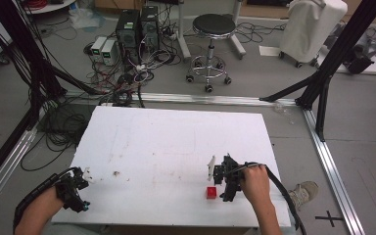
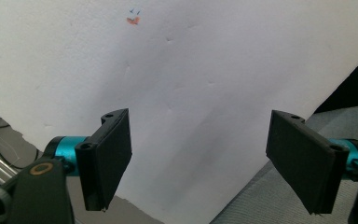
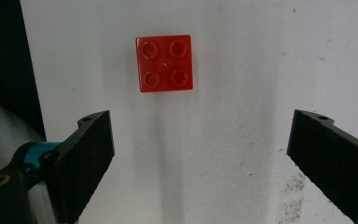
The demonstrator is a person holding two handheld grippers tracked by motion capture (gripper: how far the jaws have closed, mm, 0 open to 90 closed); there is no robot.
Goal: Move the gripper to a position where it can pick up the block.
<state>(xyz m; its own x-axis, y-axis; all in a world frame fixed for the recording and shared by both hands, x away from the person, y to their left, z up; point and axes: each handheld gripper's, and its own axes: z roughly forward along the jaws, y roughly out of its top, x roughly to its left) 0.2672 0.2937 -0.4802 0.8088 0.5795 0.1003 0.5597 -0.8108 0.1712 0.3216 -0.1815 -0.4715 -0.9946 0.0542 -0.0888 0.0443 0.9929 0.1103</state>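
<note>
White and faintly scuffed, the tabletop is seen beneath both tongs, the right tongs spread wide and empty with a red four-stud brick lying flat just ahead of the jaws, untouched. At the near left corner the left tongs are likewise held open over bare board, where a small orange mark is too blurred to be read. Beyond the far edge, a round black stool and tangled cables are spread over the grey floor.

No readable txt, labels or nos. anywhere; black cross mark on floor, bottom right.
</note>
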